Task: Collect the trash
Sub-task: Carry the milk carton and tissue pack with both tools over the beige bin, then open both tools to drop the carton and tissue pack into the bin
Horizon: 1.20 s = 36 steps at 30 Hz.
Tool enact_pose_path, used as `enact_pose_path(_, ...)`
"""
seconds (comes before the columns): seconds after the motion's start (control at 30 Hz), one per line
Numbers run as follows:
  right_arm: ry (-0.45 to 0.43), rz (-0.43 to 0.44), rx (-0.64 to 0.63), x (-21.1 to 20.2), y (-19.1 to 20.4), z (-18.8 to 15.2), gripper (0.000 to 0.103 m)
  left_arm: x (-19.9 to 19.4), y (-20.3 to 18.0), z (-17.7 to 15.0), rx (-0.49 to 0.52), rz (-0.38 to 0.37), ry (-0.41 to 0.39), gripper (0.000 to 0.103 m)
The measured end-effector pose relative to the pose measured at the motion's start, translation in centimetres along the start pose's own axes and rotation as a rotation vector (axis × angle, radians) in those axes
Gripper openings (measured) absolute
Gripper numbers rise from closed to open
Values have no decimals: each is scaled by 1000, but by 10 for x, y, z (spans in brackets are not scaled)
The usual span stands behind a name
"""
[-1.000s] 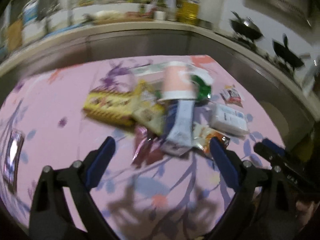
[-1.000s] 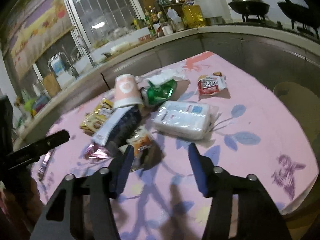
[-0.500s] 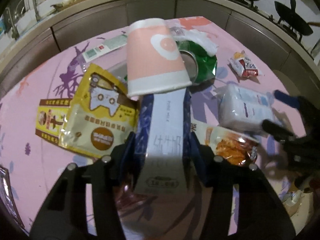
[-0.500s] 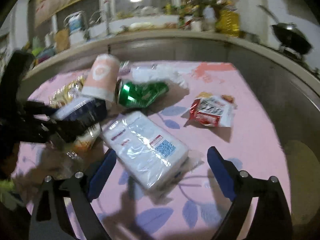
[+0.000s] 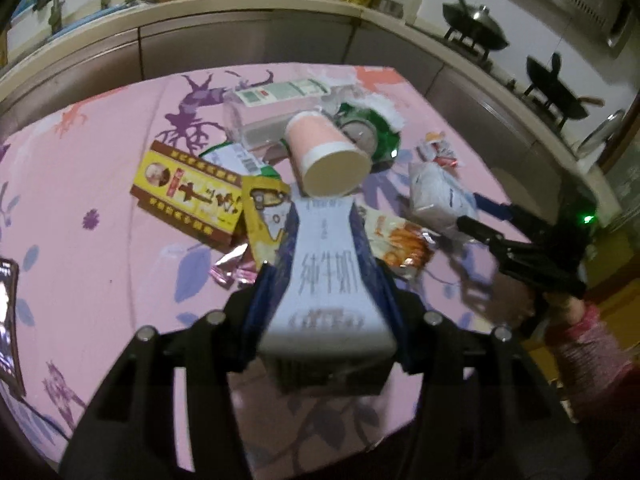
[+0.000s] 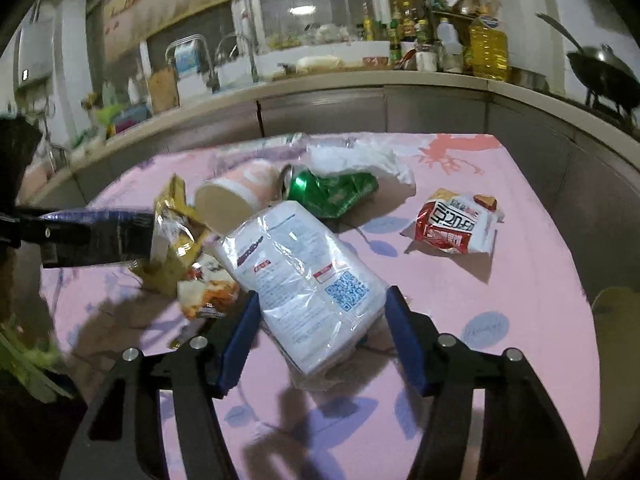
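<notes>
My left gripper (image 5: 326, 280) is shut on a blue and white milk carton (image 5: 326, 276) and holds it above the pink table (image 5: 120, 264); the carton also shows in the right wrist view (image 6: 100, 236). My right gripper (image 6: 320, 316) has its blue fingers on both sides of a white tissue pack (image 6: 304, 276) in clear plastic, touching its near end. A pink paper cup (image 5: 326, 156), a crushed green can (image 6: 332, 192), a yellow snack bag (image 5: 264, 216) and an orange wrapper (image 5: 400, 240) lie in the pile.
A red and white snack packet (image 6: 456, 224) lies alone at the right. A yellow and red box (image 5: 188, 192) and a clear bottle (image 5: 276, 108) lie at the pile's far left. A phone (image 5: 6, 312) sits at the left edge. Kitchen counters ring the table.
My left gripper closed on the milk carton and lifted it off the pile toward me. My right gripper moved in from open and wide until its fingers flank the tissue pack.
</notes>
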State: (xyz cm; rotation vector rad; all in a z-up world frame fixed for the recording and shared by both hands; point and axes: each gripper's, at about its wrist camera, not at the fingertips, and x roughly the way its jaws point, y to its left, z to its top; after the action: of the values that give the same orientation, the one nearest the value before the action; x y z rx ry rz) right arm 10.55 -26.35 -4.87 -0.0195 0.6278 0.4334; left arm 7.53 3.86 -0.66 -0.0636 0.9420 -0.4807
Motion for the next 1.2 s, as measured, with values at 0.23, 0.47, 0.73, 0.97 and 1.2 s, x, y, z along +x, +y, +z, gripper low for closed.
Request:
enact_pose_path(0.23,-63,-7,215,-22,-36,-3,61,4,-23,20,61,-32,-46,49)
enact_pose_path(0.47,-166,-124,335,-75,-87,-15,61,52,-118,81,247,-169,-47,49)
enact_pose_path(0.73,-233,-425,536,-142,-190,-50,62,161,-278,133,400,-363,44,49)
enact_pose_path(0.97,-188,-516,638,-140,-244,-81,68,251,-356,135,415,-375,173,49)
enact_pose_path(1.2,-253,-485,695,-138,-249,-95,81,276,-365,127,391,-320,246,56)
